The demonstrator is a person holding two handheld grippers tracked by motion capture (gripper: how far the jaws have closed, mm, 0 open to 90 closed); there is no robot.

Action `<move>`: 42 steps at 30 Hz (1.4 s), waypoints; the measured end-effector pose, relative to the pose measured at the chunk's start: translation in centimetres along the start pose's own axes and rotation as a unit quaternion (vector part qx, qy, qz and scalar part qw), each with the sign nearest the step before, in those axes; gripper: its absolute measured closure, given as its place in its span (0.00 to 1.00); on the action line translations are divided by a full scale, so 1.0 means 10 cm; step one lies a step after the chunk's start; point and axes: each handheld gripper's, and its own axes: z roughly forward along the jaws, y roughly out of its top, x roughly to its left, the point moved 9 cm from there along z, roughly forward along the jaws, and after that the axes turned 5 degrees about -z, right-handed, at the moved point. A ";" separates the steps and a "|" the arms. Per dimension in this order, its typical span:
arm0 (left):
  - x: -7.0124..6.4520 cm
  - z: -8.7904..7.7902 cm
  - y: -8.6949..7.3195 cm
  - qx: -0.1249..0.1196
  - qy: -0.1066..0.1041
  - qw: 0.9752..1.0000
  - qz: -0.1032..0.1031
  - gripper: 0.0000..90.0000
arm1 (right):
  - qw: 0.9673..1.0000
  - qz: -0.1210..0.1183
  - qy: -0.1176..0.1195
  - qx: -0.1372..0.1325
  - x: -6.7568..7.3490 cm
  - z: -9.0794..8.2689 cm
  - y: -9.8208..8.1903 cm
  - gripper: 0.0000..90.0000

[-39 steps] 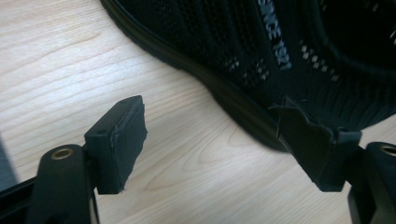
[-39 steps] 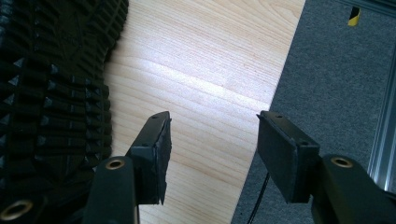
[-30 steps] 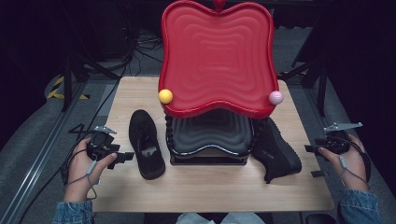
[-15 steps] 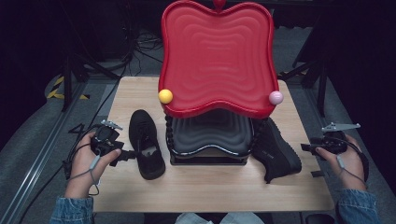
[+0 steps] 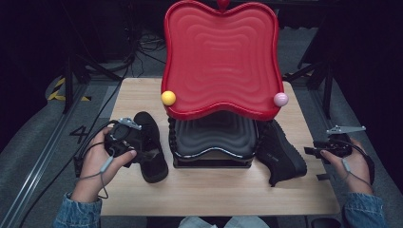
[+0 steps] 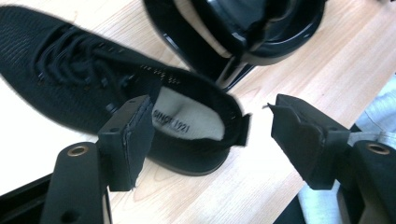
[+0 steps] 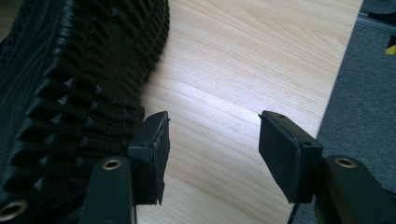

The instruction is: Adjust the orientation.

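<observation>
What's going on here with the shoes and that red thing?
A person sits at a wooden table with a hand-held claw in each hand. The left claw is open over the heel of a black shoe. The right claw is open beside the other black shoe, which lies on its side. A red tiered rack stands between the shoes.

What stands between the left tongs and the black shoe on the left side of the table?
Nothing visible does. The left tongs are open and the left shoe lies directly ahead, its heel opening between the jaws, with bare wooden table below. The black stand sits beyond the shoe, not in the path.
</observation>
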 end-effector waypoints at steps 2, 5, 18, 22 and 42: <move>-0.04 0.03 0.02 0.006 0.003 1.000 0.009 0.33 | 1.000 -0.001 0.002 0.002 0.01 0.01 0.00 0.49; -0.07 0.12 0.01 0.029 0.005 0.999 0.016 0.35 | 1.000 -0.001 0.004 0.005 0.02 0.02 -0.01 0.49; -0.06 0.52 -0.10 0.099 0.002 0.995 0.026 0.42 | 1.000 -0.010 0.010 0.005 0.06 0.05 -0.02 0.49; -0.08 0.64 -0.14 0.109 -0.001 0.994 0.030 0.42 | 1.000 -0.011 0.012 0.009 0.06 0.07 -0.03 0.49; -0.02 0.90 -0.18 0.115 -0.015 0.993 0.007 0.73 | 0.999 -0.036 0.024 0.025 0.17 0.16 -0.05 0.48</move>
